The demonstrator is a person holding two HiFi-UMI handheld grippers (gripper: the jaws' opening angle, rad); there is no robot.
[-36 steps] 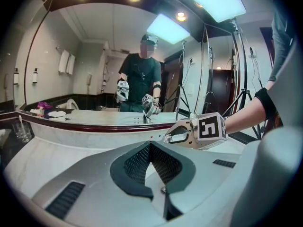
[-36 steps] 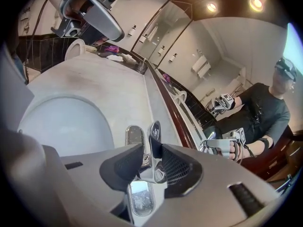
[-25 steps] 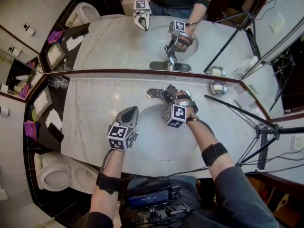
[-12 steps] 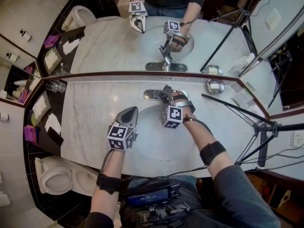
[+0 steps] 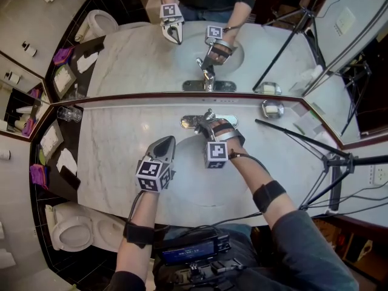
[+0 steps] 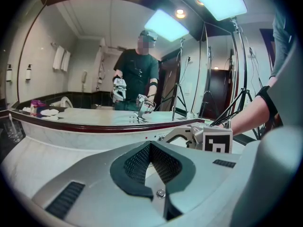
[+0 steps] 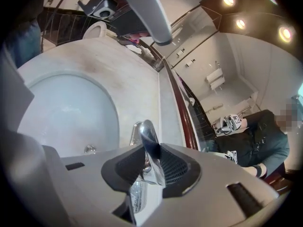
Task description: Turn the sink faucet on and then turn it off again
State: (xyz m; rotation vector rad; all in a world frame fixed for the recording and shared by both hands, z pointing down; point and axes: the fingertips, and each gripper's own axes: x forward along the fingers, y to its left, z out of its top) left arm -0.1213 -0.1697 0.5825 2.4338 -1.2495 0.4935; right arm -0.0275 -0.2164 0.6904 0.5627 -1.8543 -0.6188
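Right tongs (image 5: 209,126) at the faucet (image 5: 203,121), back edge of the marble surface (image 5: 115,150), just below the mirror (image 5: 151,53). Right gripper view: chrome faucet lever (image 7: 149,148) stands upright between the dark pads, which are closing on it and appear to touch both its sides. From the head view the gripper body hides the spout and most of the lever. I cannot tell whether water runs.

Left tongs (image 5: 165,143) hover over the surface left of the basin (image 5: 194,174), well apart from the faucet. The tips are together with nothing between them.

Glass tumbler (image 5: 70,114) at the surface's far left corner. Toilet (image 5: 70,232) partly cut off at lower left.
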